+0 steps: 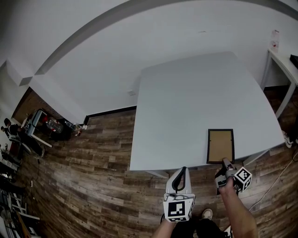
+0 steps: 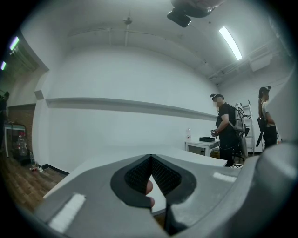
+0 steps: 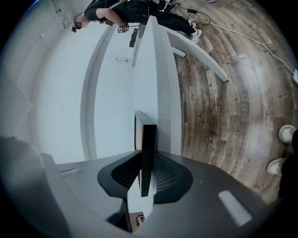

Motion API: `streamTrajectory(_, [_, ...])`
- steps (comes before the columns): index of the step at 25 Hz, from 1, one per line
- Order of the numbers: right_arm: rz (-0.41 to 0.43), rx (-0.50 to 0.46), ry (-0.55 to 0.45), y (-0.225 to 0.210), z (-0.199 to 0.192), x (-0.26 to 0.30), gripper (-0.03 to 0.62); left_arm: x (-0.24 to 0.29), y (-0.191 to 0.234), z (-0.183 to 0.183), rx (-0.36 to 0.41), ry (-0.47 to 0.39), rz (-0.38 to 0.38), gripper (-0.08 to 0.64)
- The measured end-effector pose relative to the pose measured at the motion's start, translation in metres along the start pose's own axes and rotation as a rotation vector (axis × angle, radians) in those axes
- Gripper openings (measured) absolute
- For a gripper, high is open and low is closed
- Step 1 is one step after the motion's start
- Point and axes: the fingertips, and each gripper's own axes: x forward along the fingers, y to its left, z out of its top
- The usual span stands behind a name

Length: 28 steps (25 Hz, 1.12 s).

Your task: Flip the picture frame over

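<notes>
right gripper view: tongs (image 3: 146, 160) on picture frame (image 3: 149, 137)

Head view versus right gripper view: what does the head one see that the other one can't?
Only the head view shows the whole picture frame lying flat, brown middle facing up, and the left gripper. Only the right gripper view shows the jaws of the right gripper closed on the frame's black edge, plus a person far off. Both show the white table and the wooden floor.
</notes>
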Motion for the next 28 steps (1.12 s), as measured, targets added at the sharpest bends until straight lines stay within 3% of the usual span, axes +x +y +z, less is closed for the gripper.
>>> streamTrajectory(6, [-0.012, 0.017, -0.04, -0.001, 0.001, -0.004, 0.12, 0.002, -0.001, -0.001, 0.007, 0.003, -0.002, 0.0])
streamTrajectory(11, [0.012, 0.003, -0.049, 0.002, 0.004, -0.004, 0.198, 0.004, 0.0, -0.002, 0.012, -0.002, -0.001, 0.0])
streamTrajectory(13, [-0.002, -0.006, -0.071, 0.001, 0.009, -0.005, 0.275, 0.004, -0.001, -0.001, 0.01, -0.003, 0.0, 0.0])
streamTrajectory(17, [-0.059, -0.052, -0.124, -0.004, 0.018, -0.013, 0.314, 0.004, -0.001, -0.001, -0.008, 0.0, -0.01, 0.0])
streamTrajectory(20, [-0.078, -0.147, -0.135, -0.002, 0.024, -0.021, 0.316, 0.004, 0.0, -0.001, -0.001, -0.008, -0.005, 0.0])
streamTrajectory(28, [-0.063, -0.57, -0.089, 0.033, 0.016, -0.043, 0.293, 0.006, 0.001, 0.005, -0.01, -0.013, -0.014, 0.0])
